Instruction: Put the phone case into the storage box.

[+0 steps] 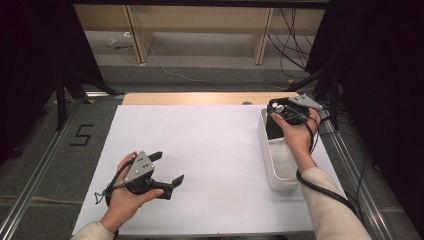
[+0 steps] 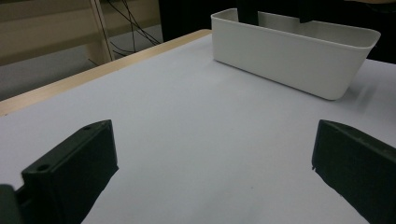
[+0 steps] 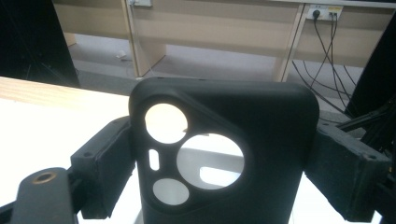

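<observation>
The right claw [image 3: 224, 172] clamps a black phone case [image 3: 229, 154] above the white bin [image 1: 274, 165] – likely to drop it – while the left claw [image 1: 167, 169] gapes empty.

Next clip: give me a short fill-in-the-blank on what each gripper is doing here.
1. The right gripper is shut on a black phone ____.
2. It holds it above the far end of the white ____.
3. The left gripper hovers over the white sheet with its jaws ____.

Missing words: case; bin; open
</observation>
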`<state>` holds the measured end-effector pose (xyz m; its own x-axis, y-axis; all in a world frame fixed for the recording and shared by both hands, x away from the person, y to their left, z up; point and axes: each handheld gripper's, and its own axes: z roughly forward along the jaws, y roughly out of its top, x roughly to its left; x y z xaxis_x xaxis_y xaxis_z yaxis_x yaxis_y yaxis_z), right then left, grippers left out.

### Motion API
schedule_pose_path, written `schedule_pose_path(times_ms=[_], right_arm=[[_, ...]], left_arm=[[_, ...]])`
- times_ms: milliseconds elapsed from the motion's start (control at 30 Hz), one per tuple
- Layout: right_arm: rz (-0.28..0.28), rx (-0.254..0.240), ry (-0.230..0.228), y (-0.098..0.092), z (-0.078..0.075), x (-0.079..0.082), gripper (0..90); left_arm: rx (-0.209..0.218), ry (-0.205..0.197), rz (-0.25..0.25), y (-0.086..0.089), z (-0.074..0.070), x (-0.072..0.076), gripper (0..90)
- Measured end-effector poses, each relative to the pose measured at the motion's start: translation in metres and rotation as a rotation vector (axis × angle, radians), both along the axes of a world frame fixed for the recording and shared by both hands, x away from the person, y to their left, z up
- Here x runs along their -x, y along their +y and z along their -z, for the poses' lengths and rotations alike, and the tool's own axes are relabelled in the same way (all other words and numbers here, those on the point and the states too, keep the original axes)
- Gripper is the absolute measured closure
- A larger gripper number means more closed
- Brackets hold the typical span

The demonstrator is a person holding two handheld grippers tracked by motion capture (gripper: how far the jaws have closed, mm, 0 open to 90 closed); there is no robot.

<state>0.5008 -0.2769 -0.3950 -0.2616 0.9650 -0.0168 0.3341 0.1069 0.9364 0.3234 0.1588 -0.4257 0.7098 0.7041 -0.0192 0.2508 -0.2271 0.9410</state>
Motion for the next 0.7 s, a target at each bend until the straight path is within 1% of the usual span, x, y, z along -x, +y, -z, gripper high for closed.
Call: schedule_pose_path(times_ms=[167, 667, 700], right_arm=[[0.0, 0.001, 0.012, 0.0001, 0.0033, -0.0019, 15.4], [0.002, 0.014, 0.025, 0.0021, 0.0082, -0.0061, 15.3], [0.002, 0.014, 0.031, 0.0023, 0.0085, -0.006, 15.3]], left_arm=[[0.0, 0.0, 0.0, 0.0001, 0.0001, -0.0001, 0.0], [0.001, 0.0, 0.001, 0.0001, -0.0001, -0.0001, 0.0], [0.001, 0.001, 0.001, 0.0001, -0.0001, -0.0001, 0.0]])
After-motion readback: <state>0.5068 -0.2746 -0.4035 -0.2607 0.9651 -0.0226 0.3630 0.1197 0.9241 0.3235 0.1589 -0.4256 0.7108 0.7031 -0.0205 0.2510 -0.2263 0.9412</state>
